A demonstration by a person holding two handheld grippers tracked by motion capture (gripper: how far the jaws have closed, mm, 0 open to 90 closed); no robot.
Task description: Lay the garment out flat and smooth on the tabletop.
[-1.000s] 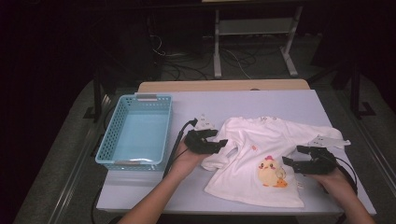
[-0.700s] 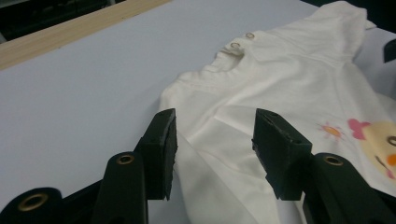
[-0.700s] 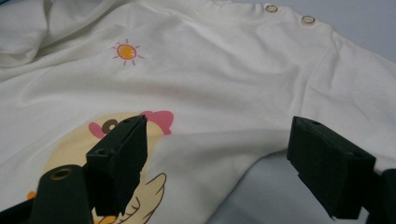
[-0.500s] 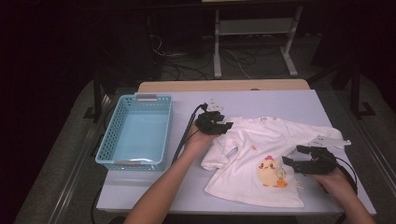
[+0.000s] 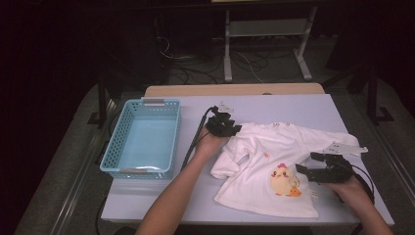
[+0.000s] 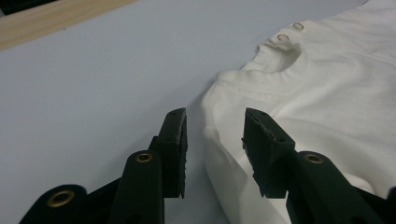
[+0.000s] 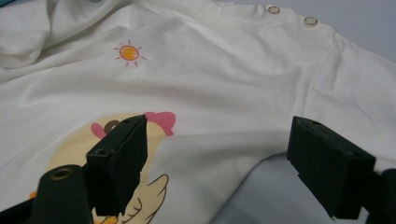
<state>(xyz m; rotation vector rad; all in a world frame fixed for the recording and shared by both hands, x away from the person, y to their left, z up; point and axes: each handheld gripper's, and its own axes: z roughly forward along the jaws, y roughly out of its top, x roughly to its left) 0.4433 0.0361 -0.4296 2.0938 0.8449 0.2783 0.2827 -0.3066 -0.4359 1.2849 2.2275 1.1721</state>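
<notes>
A small white shirt (image 5: 274, 156) with a yellow chick print (image 5: 284, 180) lies flat on the pale table (image 5: 293, 107). My left gripper (image 5: 226, 126) sits low at the shirt's far left shoulder. In the left gripper view the shoulder edge of the shirt (image 6: 327, 84) lies between the jaws of the left gripper (image 6: 215, 121). They have just been closing, a gap remains and the left pad is clear of the cloth. My right gripper (image 5: 313, 167) rests at the shirt's right side. It stands wide open (image 7: 217, 158) over the shirt (image 7: 210, 60) at its side edge.
A light blue plastic basket (image 5: 115, 144) stands on the left part of the table with nothing in it. Bare table (image 6: 93, 84) lies between the basket and the shirt. Cables trail from both grippers. A wooden strip edges the table's far side.
My left hand has moved away from me, from the shirt's left sleeve up to its shoulder, and has come lower. The right hand and the shirt have stayed put.
</notes>
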